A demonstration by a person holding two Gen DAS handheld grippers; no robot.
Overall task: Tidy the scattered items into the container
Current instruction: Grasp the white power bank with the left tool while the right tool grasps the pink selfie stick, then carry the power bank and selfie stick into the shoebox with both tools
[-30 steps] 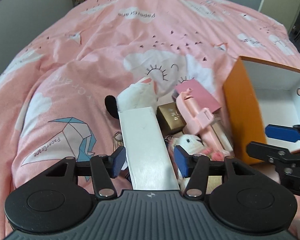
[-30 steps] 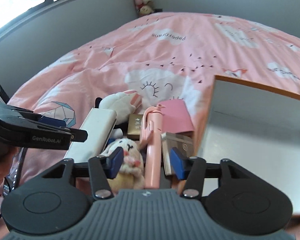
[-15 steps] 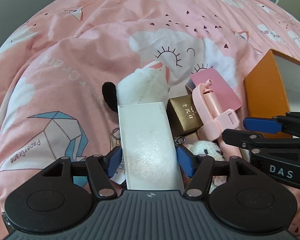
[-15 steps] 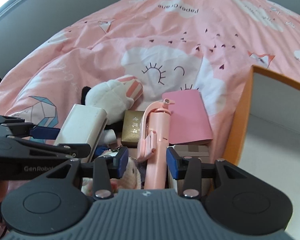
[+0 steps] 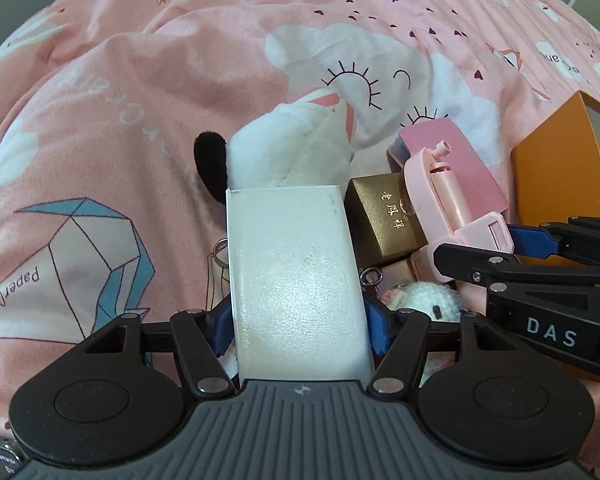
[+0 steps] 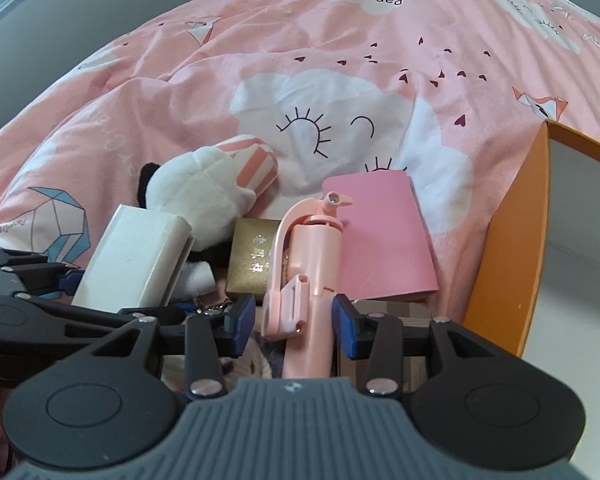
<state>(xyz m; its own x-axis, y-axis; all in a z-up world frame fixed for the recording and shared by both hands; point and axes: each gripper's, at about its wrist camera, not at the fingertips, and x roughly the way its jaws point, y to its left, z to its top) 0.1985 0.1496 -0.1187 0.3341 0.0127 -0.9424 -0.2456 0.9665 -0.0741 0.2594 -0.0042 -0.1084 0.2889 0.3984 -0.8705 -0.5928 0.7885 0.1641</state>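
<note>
A long white box point(image 5: 296, 280) lies in a pile of items on the pink bed cover. My left gripper point(image 5: 298, 326) straddles it, blue pads at both sides; contact is unclear. The white box also shows in the right wrist view point(image 6: 134, 260). My right gripper point(image 6: 294, 322) is open around a pink selfie stick point(image 6: 312, 276), small gaps on both sides. The orange box with white inside point(image 6: 512, 240) stands open to the right; its orange wall shows in the left wrist view point(image 5: 560, 184).
The pile also holds a white plush toy with a black ear point(image 5: 288, 152), a gold gift box point(image 5: 388, 216), a pink booklet point(image 6: 380, 232), a small white plush keychain point(image 5: 424, 300) and a brown carton point(image 6: 384, 308) under the right finger.
Both grippers have moved forward and down into the pile. The left pads have closed in on the white box. The right jaws have come around the pink selfie stick.
</note>
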